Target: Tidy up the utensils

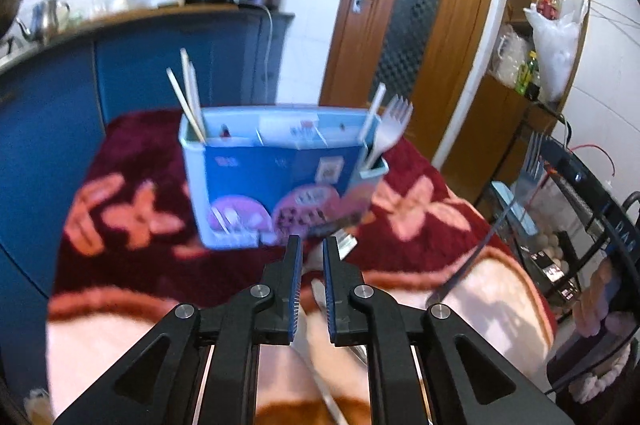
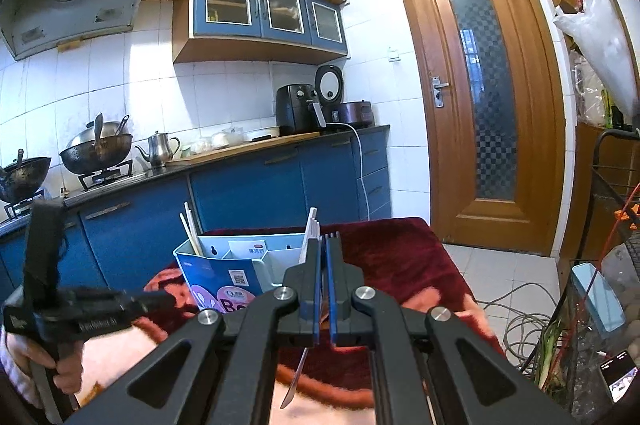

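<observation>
The left gripper (image 1: 311, 245) is nearest in its own view. Its two fingers stand a little apart, with nothing pressed between them. Under them a thin metal utensil (image 1: 324, 309) lies on the blanket (image 1: 132, 153); the picture is too blurry to say what kind it is. The blanket is dark red with pink flowers and a pale pink edge, and it covers the bench.

The right gripper (image 2: 323, 245) is squeezed shut on one metal fork (image 2: 294, 381). The fork's handle hangs down below the fingers and its prongs stick up above the tips. In the left view, that fork (image 1: 534, 157) shows near the right edge of the bench. A person's hand (image 2: 66, 369) holds the handle of the left gripper, at the lower left of the right view.

Farther back, near the middle of the bench, stands one blue organizer box (image 1: 276, 177) with several sections. The left end section holds three pale chopsticks (image 1: 188, 93). The small section at the right end holds one white plastic fork (image 1: 390, 125) and one white stick (image 1: 374, 109), both standing up. A white card (image 2: 252, 250) sits in a middle section.

Behind the bench is a counter with blue cupboards (image 2: 248, 193). On it are two woks (image 2: 96, 149), one kettle (image 2: 160, 147) and one black air fryer (image 2: 296, 107). A brown door (image 2: 480, 93) is at the right.
</observation>
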Motion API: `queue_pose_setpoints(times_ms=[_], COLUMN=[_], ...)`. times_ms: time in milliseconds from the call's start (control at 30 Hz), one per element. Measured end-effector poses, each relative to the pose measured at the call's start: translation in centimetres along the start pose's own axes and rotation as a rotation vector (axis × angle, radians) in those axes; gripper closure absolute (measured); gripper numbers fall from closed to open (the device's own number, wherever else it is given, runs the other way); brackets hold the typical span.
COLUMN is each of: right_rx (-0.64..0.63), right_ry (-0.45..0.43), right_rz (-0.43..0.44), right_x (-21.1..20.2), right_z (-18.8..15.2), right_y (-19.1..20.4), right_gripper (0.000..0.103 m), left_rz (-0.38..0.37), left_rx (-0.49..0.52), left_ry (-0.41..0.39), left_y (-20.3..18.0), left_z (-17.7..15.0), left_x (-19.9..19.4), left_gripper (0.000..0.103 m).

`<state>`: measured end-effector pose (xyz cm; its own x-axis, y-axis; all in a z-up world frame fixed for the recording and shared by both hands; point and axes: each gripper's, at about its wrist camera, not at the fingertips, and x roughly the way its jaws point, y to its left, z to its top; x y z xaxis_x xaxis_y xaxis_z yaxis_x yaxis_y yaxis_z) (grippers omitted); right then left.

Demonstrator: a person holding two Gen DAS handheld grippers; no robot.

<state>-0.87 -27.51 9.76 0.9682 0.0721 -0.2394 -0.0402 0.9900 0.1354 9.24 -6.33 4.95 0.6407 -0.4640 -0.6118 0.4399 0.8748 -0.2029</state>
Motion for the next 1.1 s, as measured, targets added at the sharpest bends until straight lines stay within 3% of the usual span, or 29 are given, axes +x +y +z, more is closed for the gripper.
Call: queue_pose_setpoints(times_ms=[233,400,567,700,933,1100], right_rx=[0.004,0.011,0.007,0.009,0.015,0.025], right_ry=[-0.006,-0.018,-0.030,-0.036,-0.038,-0.036], right_rz=[0.001,0.001,0.006,0.005,0.003,0.007], right_x=[-0.7,-1.1,-1.6,-1.9,-2.1,-2.2], right_z=[-0.1,0.1,0.1,0.0,-0.1,-0.3], right_y=[-0.5,-0.7,-0.8,-1.0,-1.3,-1.5], right_gripper=[0.099,0.099,0.099,0.099,0.099,0.099], left_rz=[-0.069,-0.069,-0.050,-0.029,-0.061,-0.087], left_rx=[-0.062,-0.065,-0.054,-0.061,-0.097,-0.147], left_ry=[0.139,0.204,0.235,0.270,0.317,0.334], left_y=[-0.5,-1.3,-1.9,-1.9,-1.7,-1.0], left_z=[-2.7,-3.8,-4.0,-4.3,-4.7,-4.7], left_x=[2.3,3.3,4.1,5.0,6.6,7.5], left_gripper=[0.091,0.089,0.077,0.077,0.077,0.085])
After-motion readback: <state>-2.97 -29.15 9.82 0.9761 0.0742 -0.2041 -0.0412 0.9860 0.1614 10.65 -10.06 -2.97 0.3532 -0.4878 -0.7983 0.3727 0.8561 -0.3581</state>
